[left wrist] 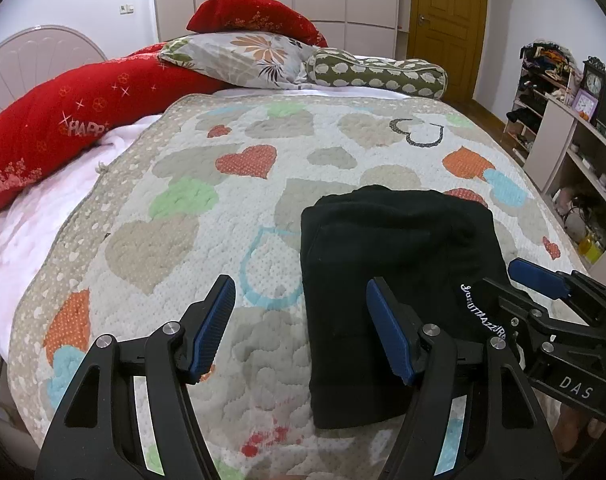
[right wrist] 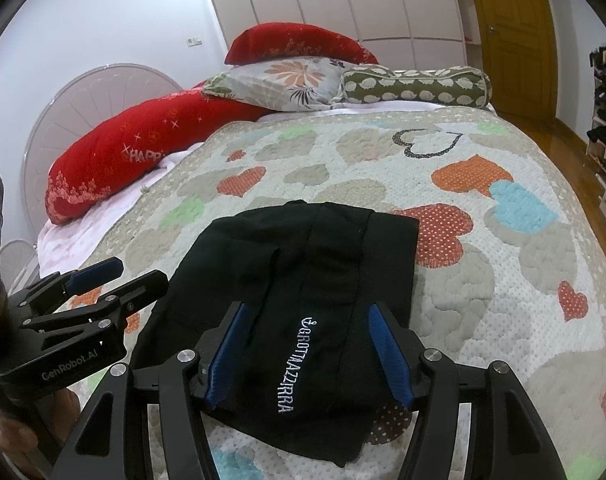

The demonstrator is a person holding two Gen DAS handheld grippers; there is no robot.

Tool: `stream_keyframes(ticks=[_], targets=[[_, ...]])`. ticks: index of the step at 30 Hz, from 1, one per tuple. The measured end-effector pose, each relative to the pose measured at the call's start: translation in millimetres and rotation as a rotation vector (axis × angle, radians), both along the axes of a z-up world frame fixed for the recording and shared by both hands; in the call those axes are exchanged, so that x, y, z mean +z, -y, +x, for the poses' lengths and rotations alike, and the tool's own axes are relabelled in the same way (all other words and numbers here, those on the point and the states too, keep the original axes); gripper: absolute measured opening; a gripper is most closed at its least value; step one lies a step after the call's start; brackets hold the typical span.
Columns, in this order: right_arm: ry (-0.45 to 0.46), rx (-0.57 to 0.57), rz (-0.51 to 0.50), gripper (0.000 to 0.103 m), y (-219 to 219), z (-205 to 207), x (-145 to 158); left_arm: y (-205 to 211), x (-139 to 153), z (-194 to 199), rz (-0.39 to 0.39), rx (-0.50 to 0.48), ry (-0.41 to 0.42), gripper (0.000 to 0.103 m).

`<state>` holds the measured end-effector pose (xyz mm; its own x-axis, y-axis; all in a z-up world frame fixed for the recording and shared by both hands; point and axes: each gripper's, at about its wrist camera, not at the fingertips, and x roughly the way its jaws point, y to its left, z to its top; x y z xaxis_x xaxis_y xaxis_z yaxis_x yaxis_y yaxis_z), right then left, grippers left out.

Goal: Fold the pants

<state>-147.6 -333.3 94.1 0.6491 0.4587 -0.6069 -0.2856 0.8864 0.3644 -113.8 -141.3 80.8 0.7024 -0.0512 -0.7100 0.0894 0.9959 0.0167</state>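
Note:
Black pants (left wrist: 383, 240) lie folded into a compact rectangle on the heart-patterned quilt (left wrist: 163, 240), with white embroidered lettering near their front edge. My left gripper (left wrist: 299, 284) is open above the quilt at the pants' left edge, its right finger over the fabric and nothing between its blue pads. My right gripper (right wrist: 307, 312) hovers open over the lettered end of the pants (right wrist: 303, 248), its pads spread to either side of the lettering. Each gripper shows in the other's view: the right gripper (left wrist: 501, 274) at the pants' right side, the left gripper (right wrist: 143, 270) at their left.
Red pillows (left wrist: 63, 128), a floral pillow (left wrist: 247, 56) and a patterned bolster (left wrist: 379, 72) line the head of the bed. Open shelves (left wrist: 575, 152) with a clock stand along the right wall, next to a wooden door (left wrist: 443, 20). A hand (right wrist: 7, 424) holds the left gripper's handle.

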Motion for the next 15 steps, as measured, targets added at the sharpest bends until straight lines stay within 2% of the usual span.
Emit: stream_keyframes(ticks=[15], targets=[[-0.006, 0.002, 0.001, 0.061, 0.8, 4.2, -3.7, 0.2, -2.3, 2.4, -0.005, 0.004, -0.010, 0.068]])
